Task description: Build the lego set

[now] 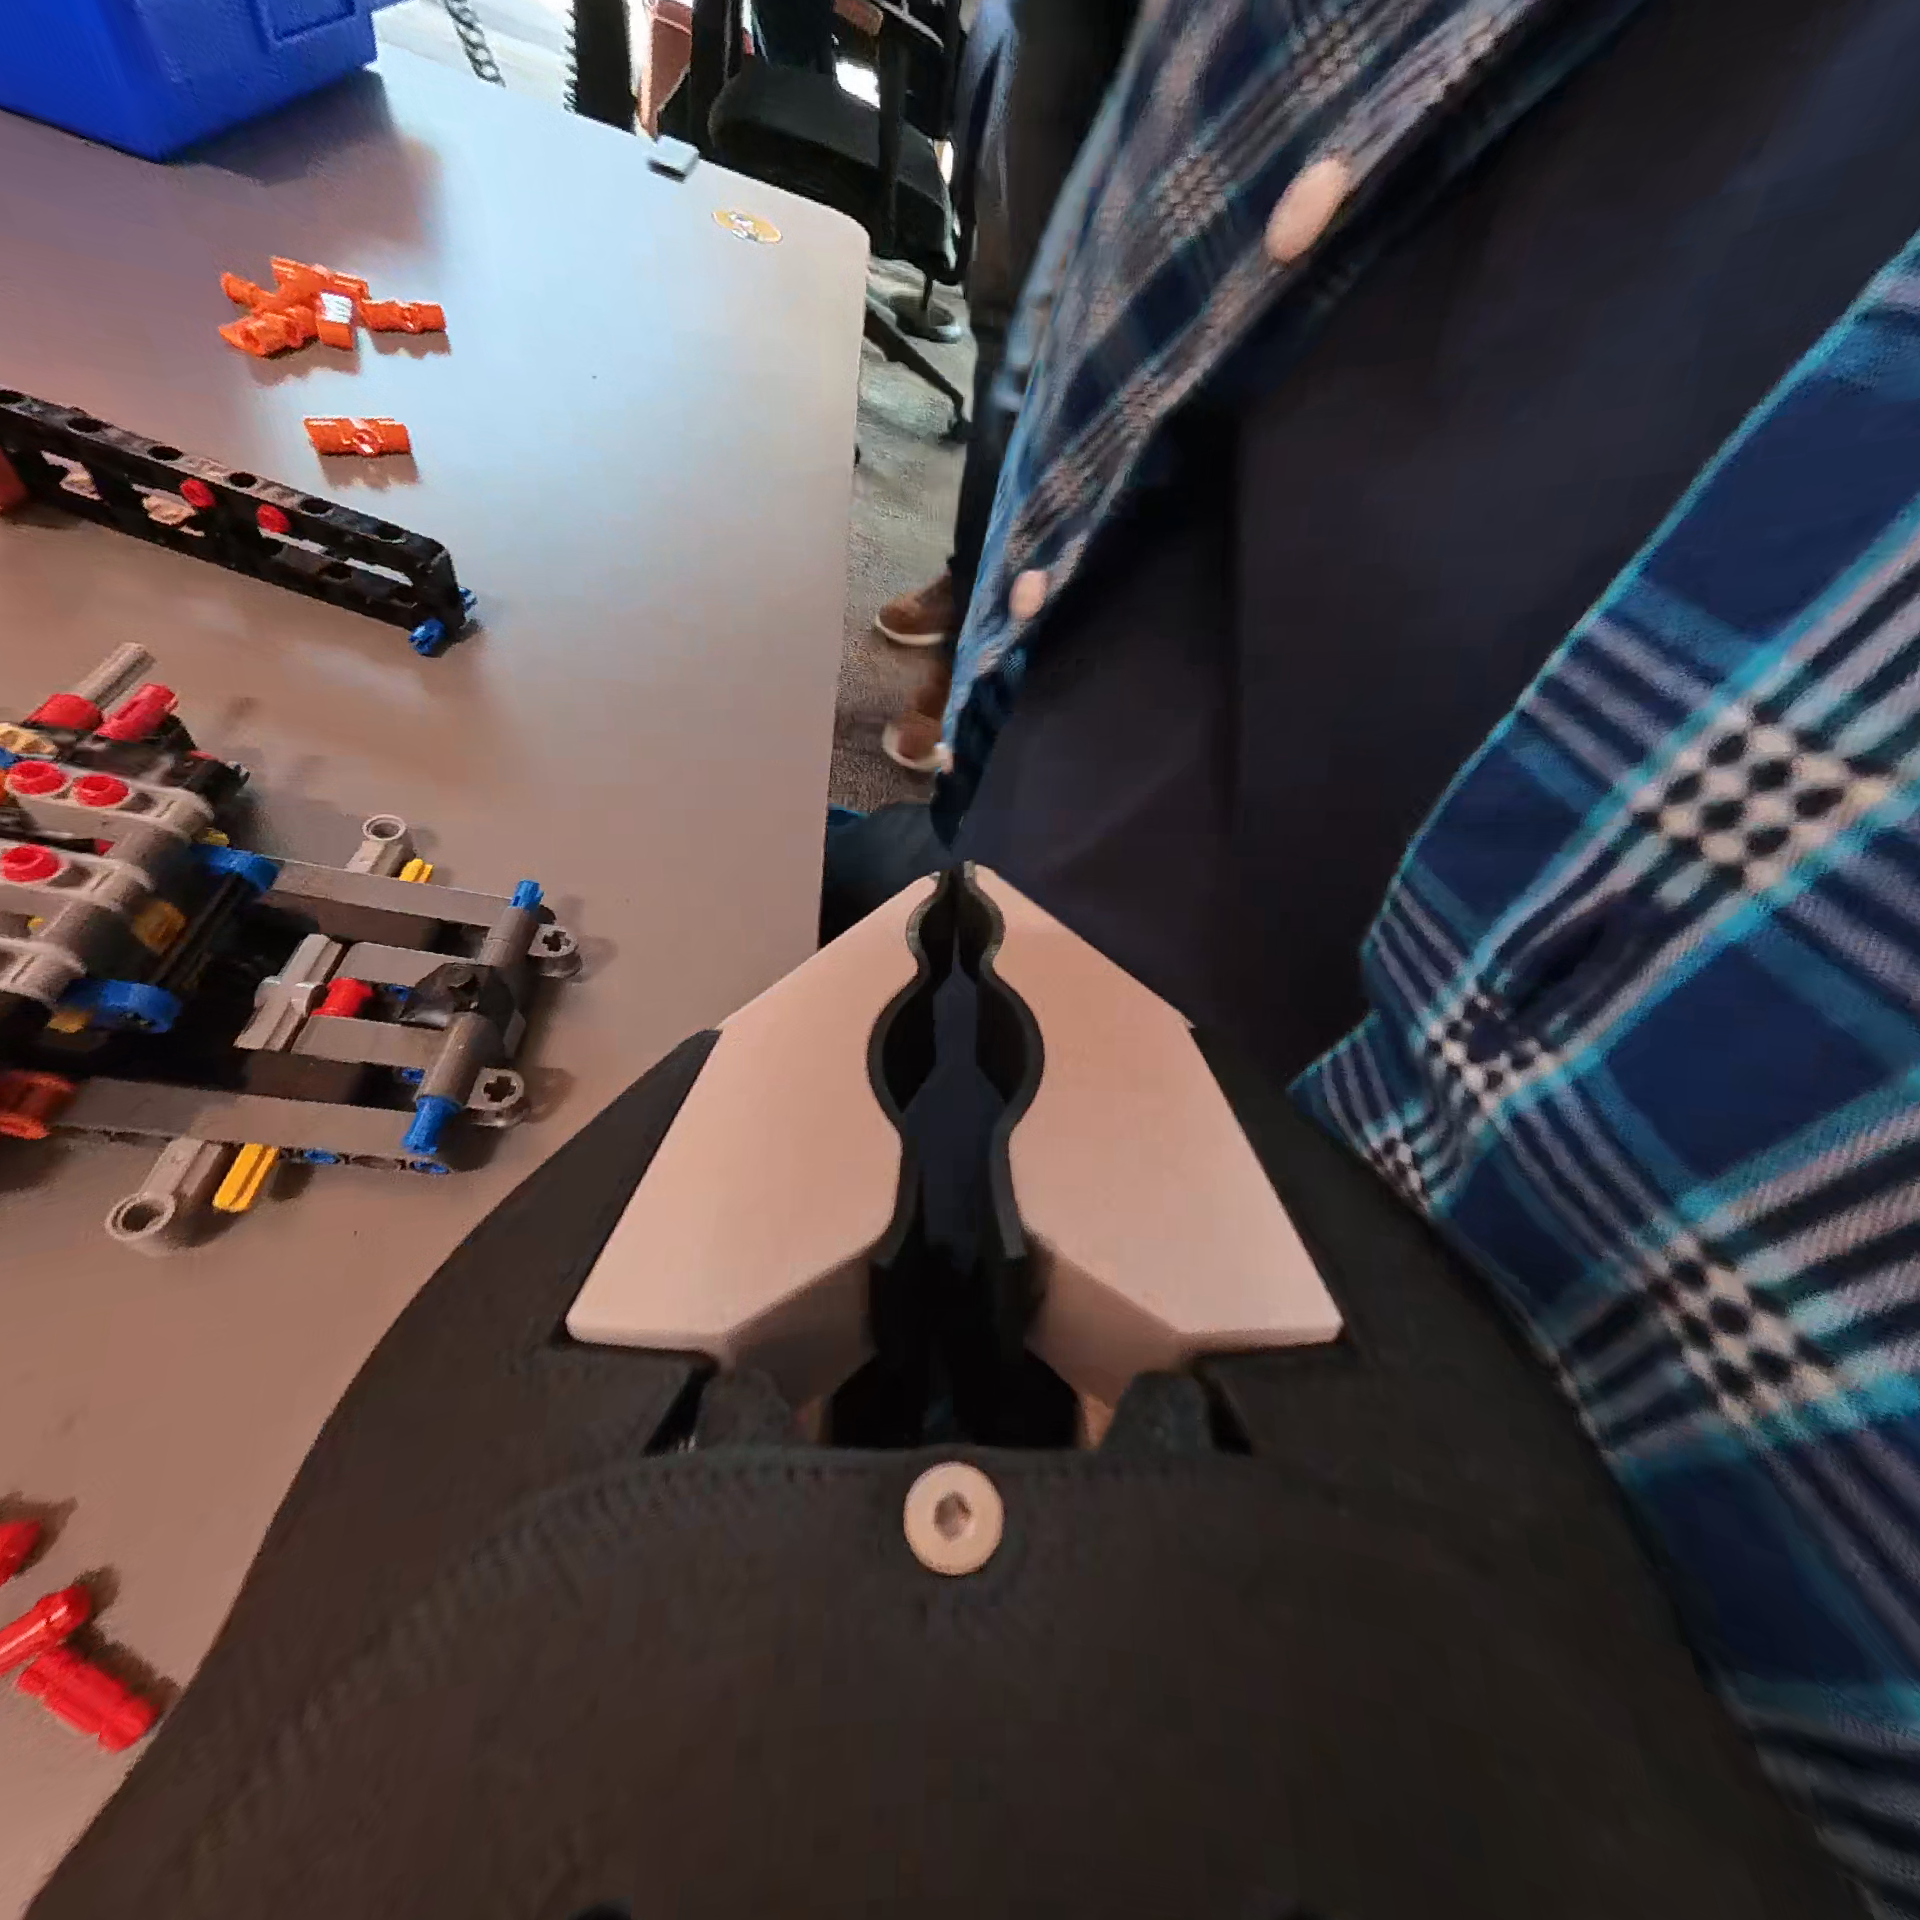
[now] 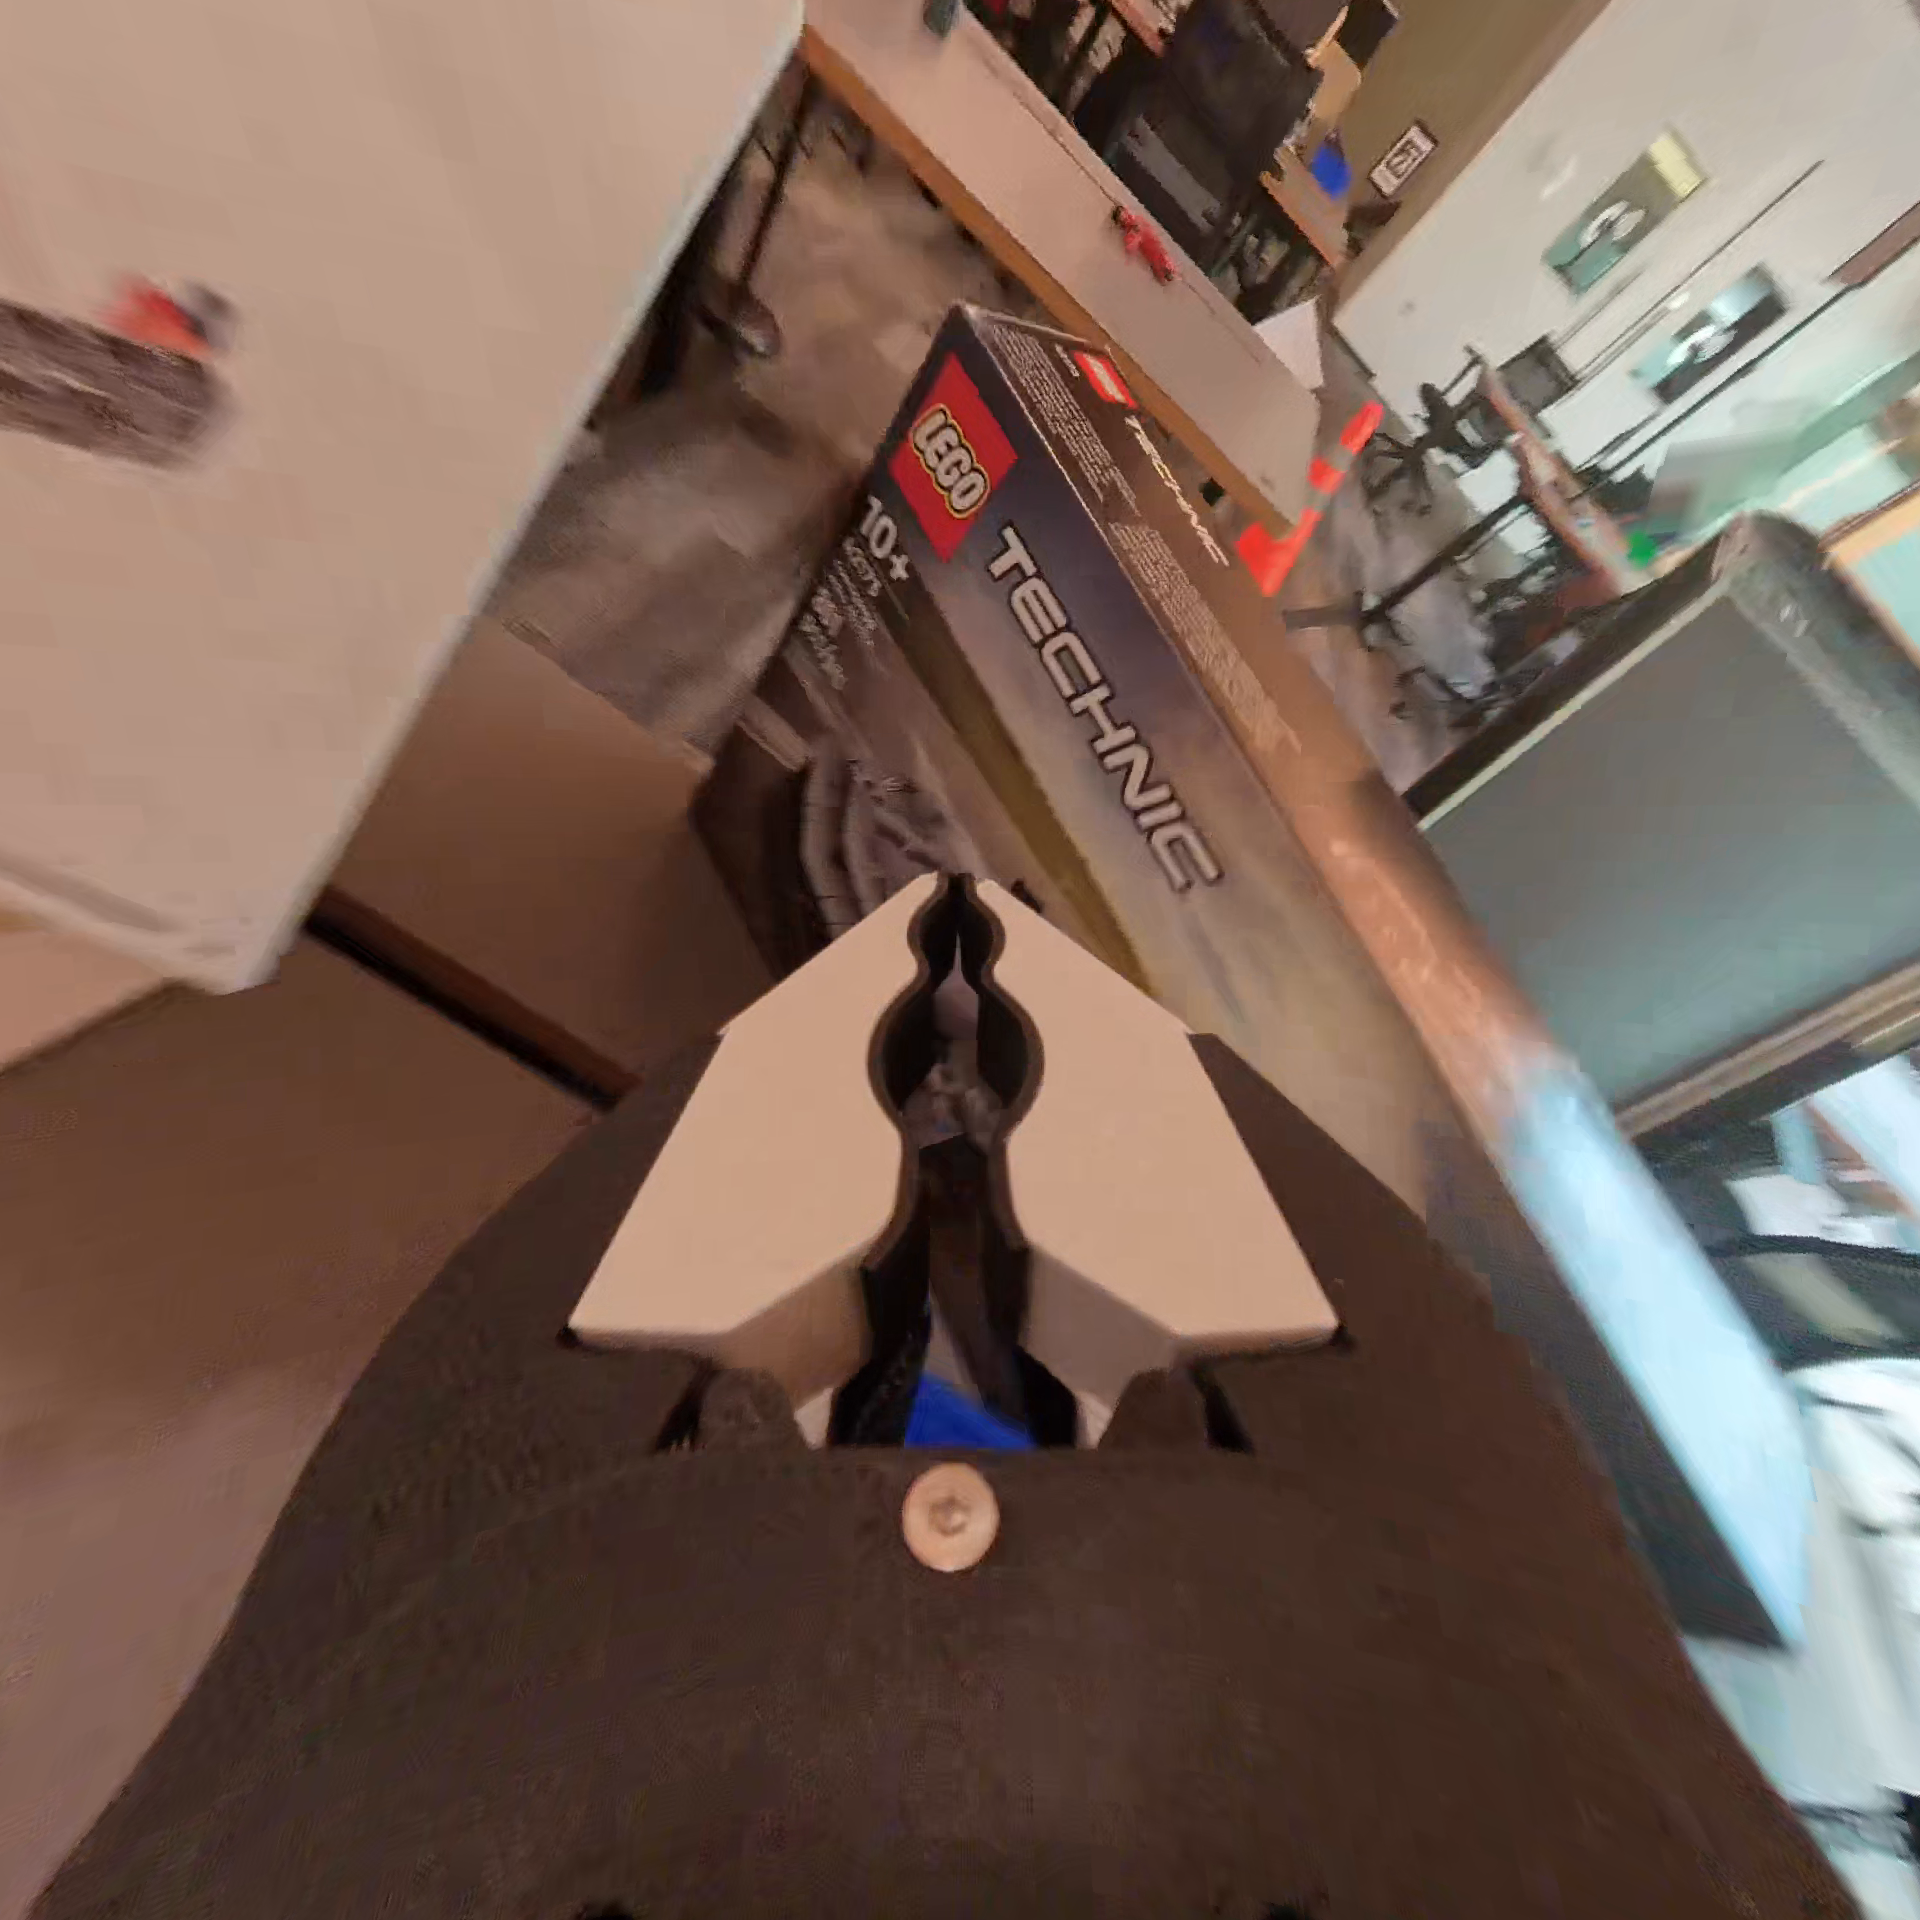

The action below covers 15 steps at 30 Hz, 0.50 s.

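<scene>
In the left wrist view a partly built grey, black, red and blue lego assembly (image 1: pixel 291 997) lies on the grey table (image 1: pixel 644 623) at the left. A long black beam frame (image 1: pixel 239 509) lies beyond it. Orange connectors (image 1: pixel 322 312) and red pins (image 1: pixel 73 1683) lie loose. My left gripper (image 1: pixel 958 883) is shut and empty, off the table's right edge, pointing at a person's dark shirt. In the right wrist view my right gripper (image 2: pixel 961 894) is shut and empty, pointing at the dark lego set box (image 2: pixel 1091 644) that stands tilted. The view is blurred.
A blue bin (image 1: pixel 177 62) stands at the table's far left corner. A person in a blue plaid shirt (image 1: pixel 1662 935) stands close at the right of the table. In the right wrist view a white table edge (image 2: pixel 312 520) is at the left; office desks and chairs lie beyond. Spacing between my two grippers at the tips: around 65 cm.
</scene>
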Motion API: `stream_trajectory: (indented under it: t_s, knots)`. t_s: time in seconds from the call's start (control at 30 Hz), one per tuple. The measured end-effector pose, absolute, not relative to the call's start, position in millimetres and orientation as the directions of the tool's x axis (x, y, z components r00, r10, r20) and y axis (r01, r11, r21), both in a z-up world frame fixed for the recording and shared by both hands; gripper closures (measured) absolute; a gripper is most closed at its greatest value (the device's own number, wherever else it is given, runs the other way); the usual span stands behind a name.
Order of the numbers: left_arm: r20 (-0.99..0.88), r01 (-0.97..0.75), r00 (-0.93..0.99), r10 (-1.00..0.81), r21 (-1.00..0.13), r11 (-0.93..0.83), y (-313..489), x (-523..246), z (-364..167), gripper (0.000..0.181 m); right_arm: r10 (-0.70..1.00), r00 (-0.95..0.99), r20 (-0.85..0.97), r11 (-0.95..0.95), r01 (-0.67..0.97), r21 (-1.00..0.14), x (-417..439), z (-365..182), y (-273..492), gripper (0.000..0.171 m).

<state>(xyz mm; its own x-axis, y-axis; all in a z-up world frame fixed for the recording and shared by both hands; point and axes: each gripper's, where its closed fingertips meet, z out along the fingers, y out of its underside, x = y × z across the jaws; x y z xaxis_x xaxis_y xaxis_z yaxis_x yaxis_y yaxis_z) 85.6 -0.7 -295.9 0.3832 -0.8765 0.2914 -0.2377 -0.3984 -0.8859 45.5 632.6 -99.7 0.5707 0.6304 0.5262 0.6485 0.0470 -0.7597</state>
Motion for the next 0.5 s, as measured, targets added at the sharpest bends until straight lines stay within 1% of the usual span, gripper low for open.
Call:
stream_trajectory:
  t_s: [0.03,0.1,0.2,0.3,0.4,0.47,0.5]
  knots:
    - [0.306,-0.220,0.384,-0.871,-0.886,-0.408,1,84,-294,0.181,0.603,0.543,0.584,0.067,0.695,-0.715,39,-105,647,0.171]
    - [0.326,-0.178,0.386,-0.863,-0.891,-0.417,4,82,-289,0.181,0.558,0.496,0.665,0.093,0.759,-0.645,25,-114,670,0.171]
    - [0.334,-0.163,0.392,-0.857,-0.892,-0.422,5,80,-288,0.181,0.535,0.445,0.719,0.130,0.797,-0.590,10,-121,690,0.171]
    - [0.345,-0.144,0.398,-0.850,-0.892,-0.429,7,78,-286,0.181,0.517,0.466,0.718,0.093,0.804,-0.588,18,-124,704,0.171]
    - [0.348,-0.135,0.398,-0.849,-0.893,-0.430,8,77,-285,0.181,0.508,0.469,0.723,0.007,0.837,-0.547,48,-134,708,0.171]
    - [0.341,-0.143,0.396,-0.852,-0.894,-0.425,7,78,-286,0.181,0.501,0.447,0.741,0.040,0.843,-0.536,51,-130,703,0.171]
    - [0.339,-0.147,0.395,-0.854,-0.894,-0.423,7,78,-286,0.181,0.503,0.461,0.731,0.039,0.833,-0.552,50,-126,699,0.171]
